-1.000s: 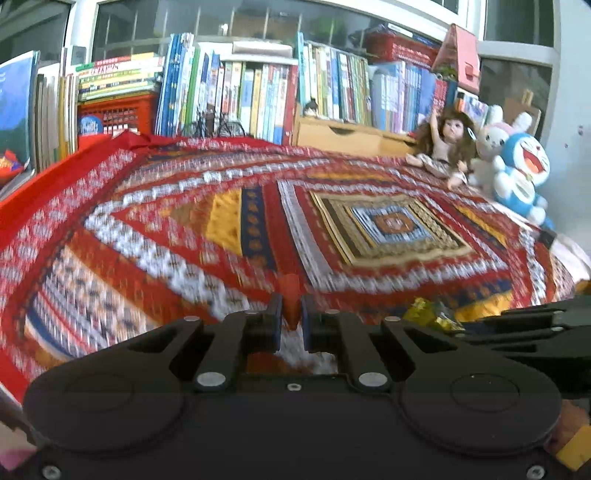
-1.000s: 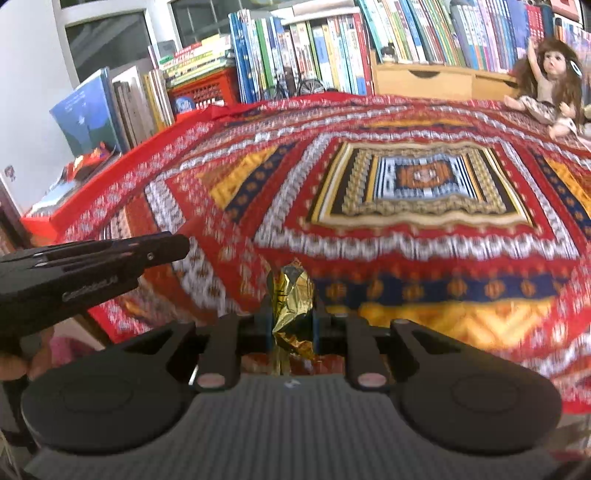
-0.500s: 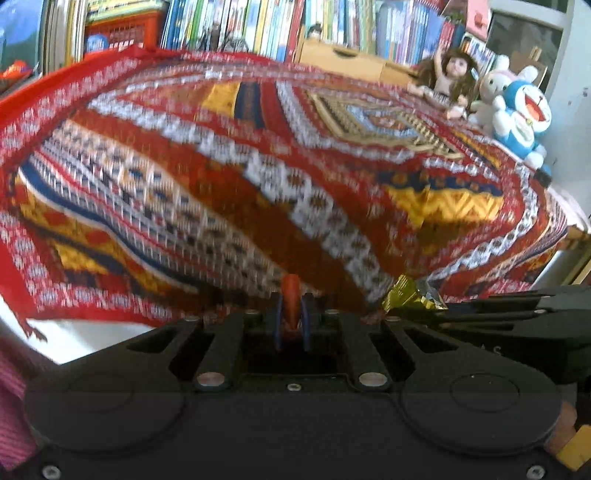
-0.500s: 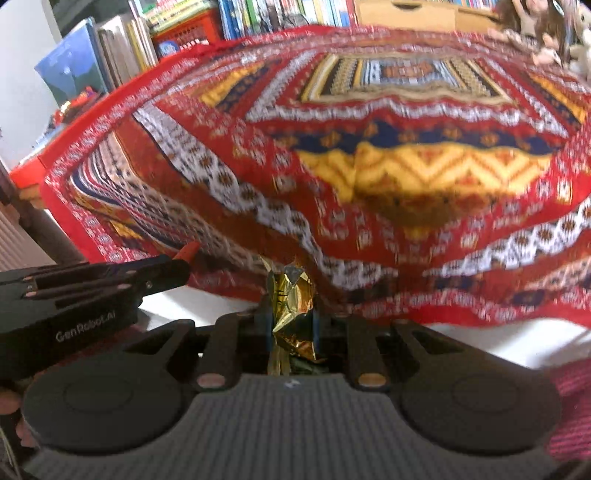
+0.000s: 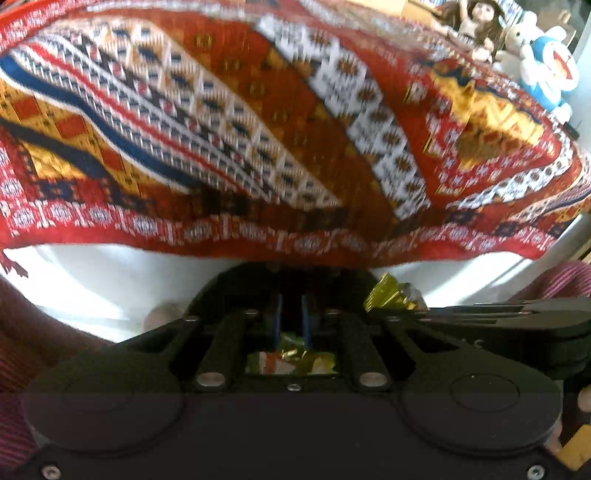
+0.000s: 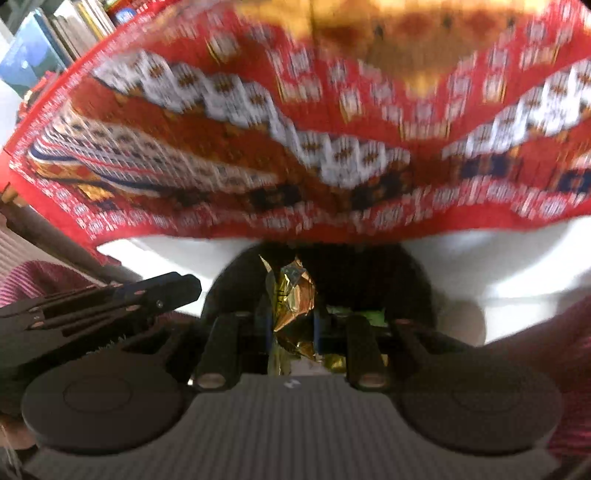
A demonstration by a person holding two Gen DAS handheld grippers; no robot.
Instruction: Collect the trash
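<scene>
My right gripper (image 6: pixel 290 325) is shut on a crumpled gold foil wrapper (image 6: pixel 293 295), which also shows at the right gripper's tip in the left wrist view (image 5: pixel 391 295). My left gripper (image 5: pixel 291 317) has its blue pads (image 5: pixel 277 321) close together on a small red scrap that is dim in shadow. Both grippers hang side by side over the mouth of a black bin (image 6: pixel 410 291), below the table's edge. Gold, red and white wrappers (image 5: pixel 291 362) lie inside the bin (image 5: pixel 236 284).
A red patterned tablecloth (image 5: pixel 258 110) hangs over the table edge just above and ahead of both grippers. The floor (image 5: pixel 92 288) around the bin is white. Pink striped clothing (image 6: pixel 33 280) flanks the bin. A doll (image 5: pixel 476 26) and plush toys (image 5: pixel 550 70) sit at the table's far right.
Both grippers have dropped from above the tabletop to below its edge and now sit over the black bin. Each keeps its hold.
</scene>
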